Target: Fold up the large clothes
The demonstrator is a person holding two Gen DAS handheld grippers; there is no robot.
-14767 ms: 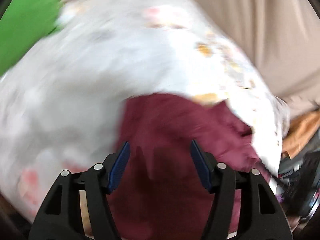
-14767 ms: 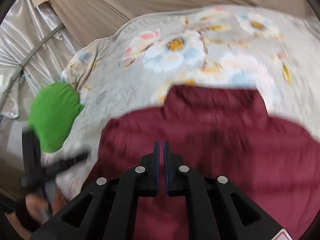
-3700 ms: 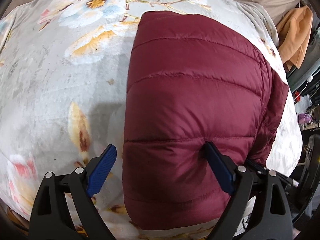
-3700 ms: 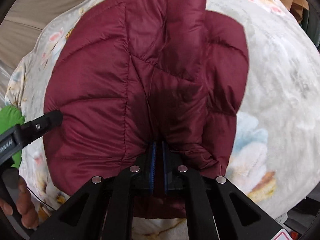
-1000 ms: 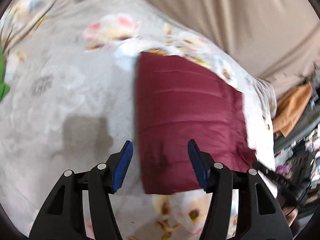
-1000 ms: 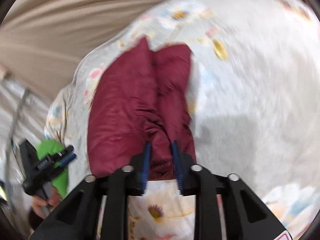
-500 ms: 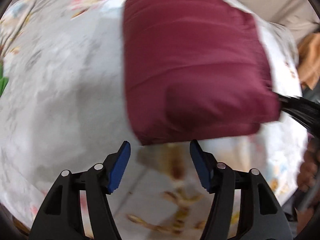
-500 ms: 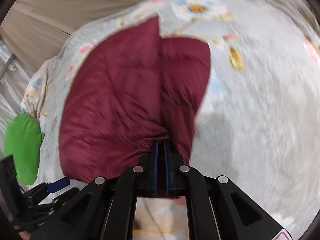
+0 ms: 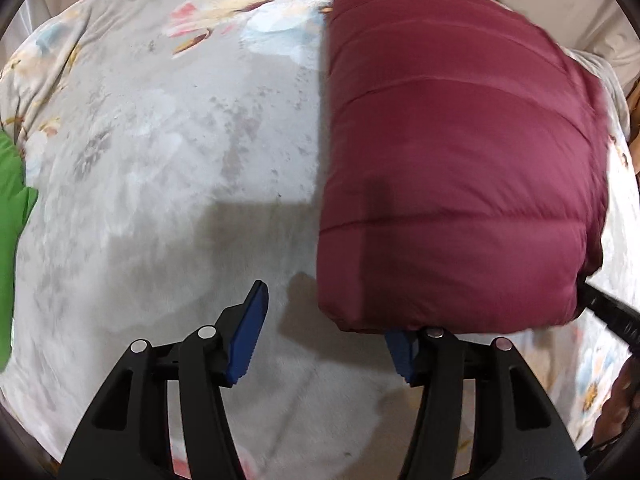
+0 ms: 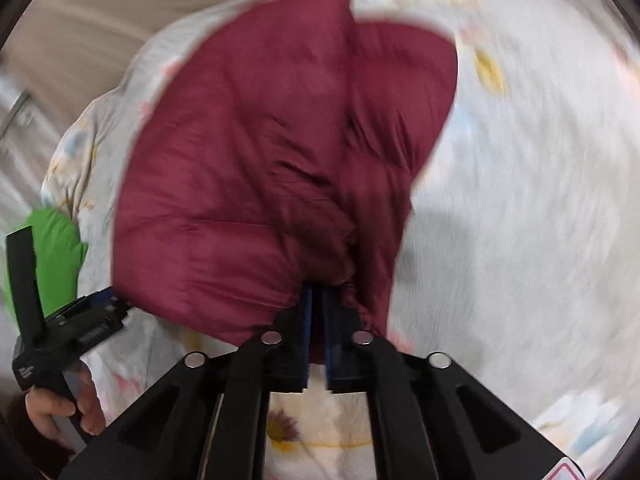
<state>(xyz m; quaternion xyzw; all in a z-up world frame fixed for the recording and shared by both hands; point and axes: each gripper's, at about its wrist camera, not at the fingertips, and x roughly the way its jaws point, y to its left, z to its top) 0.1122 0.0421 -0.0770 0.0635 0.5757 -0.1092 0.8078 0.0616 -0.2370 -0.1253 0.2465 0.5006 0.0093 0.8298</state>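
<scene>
A maroon quilted puffer jacket (image 9: 452, 168) lies folded into a rectangle on a floral grey bedspread (image 9: 160, 140). My left gripper (image 9: 324, 316) is open at the jacket's near left corner; its right finger is tucked under the jacket's near edge, its left finger over bare bedspread. In the right wrist view the jacket (image 10: 248, 168) bunches toward my right gripper (image 10: 314, 304), which is shut on its near edge. The left gripper (image 10: 96, 304) shows there at the jacket's lower left.
A green cloth (image 9: 12, 240) lies at the bedspread's left edge and shows in the right wrist view (image 10: 56, 252). Beige curtain (image 10: 100, 20) hangs behind the bed. The right gripper's black finger (image 9: 604, 308) enters beside the jacket's right corner.
My left gripper has moved left and closer, so the jacket now sits to the right with one finger under its edge. My right gripper stays shut on the jacket's edge.
</scene>
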